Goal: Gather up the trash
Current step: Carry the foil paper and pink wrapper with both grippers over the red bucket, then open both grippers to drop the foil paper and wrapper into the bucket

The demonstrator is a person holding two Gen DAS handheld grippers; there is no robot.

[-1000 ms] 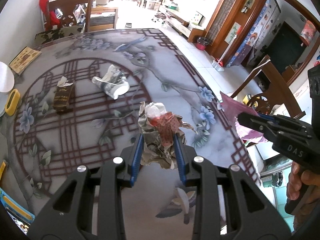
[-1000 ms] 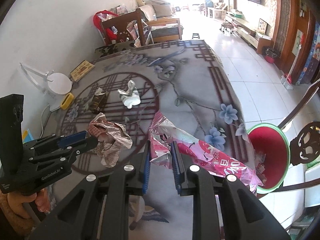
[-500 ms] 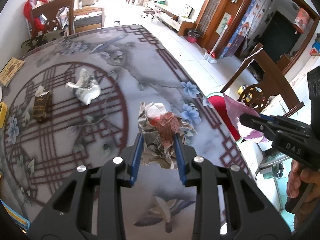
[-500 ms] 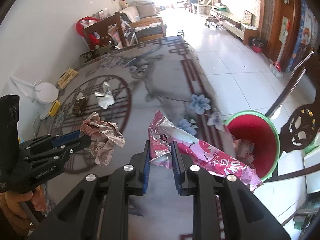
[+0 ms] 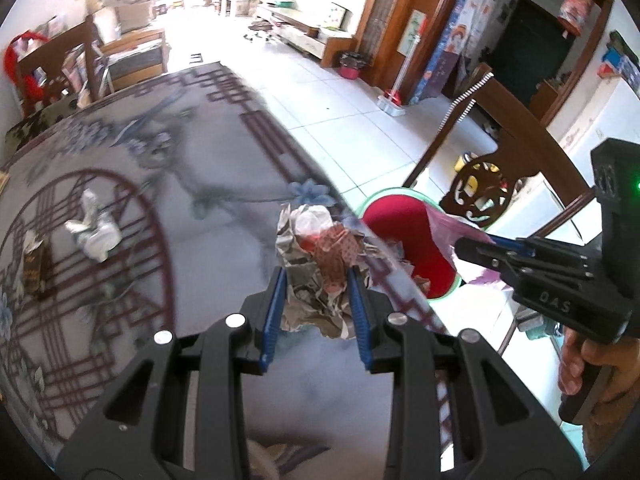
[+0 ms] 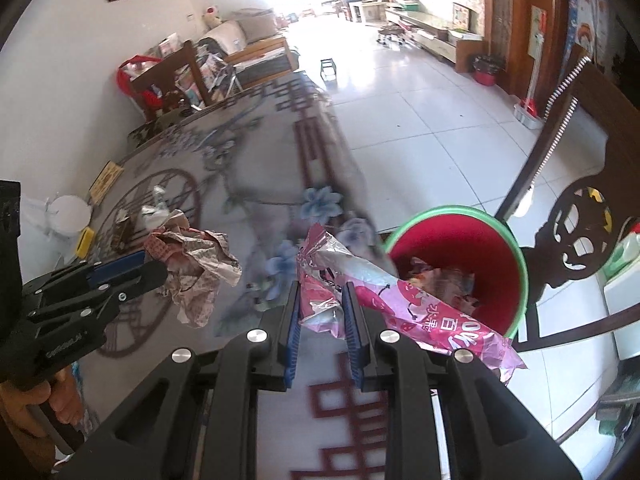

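Both hands had carried their loads off the table toward its edge — the left gripper (image 5: 316, 300) pinching a crumpled paper wad (image 5: 320, 256), the right gripper (image 6: 320, 312) clamping a pink wrapper (image 6: 384, 300) — with the red bin (image 6: 500, 248) at two o'clock, its litter visible only from the right wrist.

Crumpled printed paper wad (image 5: 320, 268) and pink foil snack wrapper (image 6: 384, 300) held near red green-rimmed bin (image 6: 500, 272).

My left gripper (image 5: 316, 280) and right gripper (image 6: 320, 304), both angled downward, side by side, fingers (image 5: 276, 300) clamped on held items.
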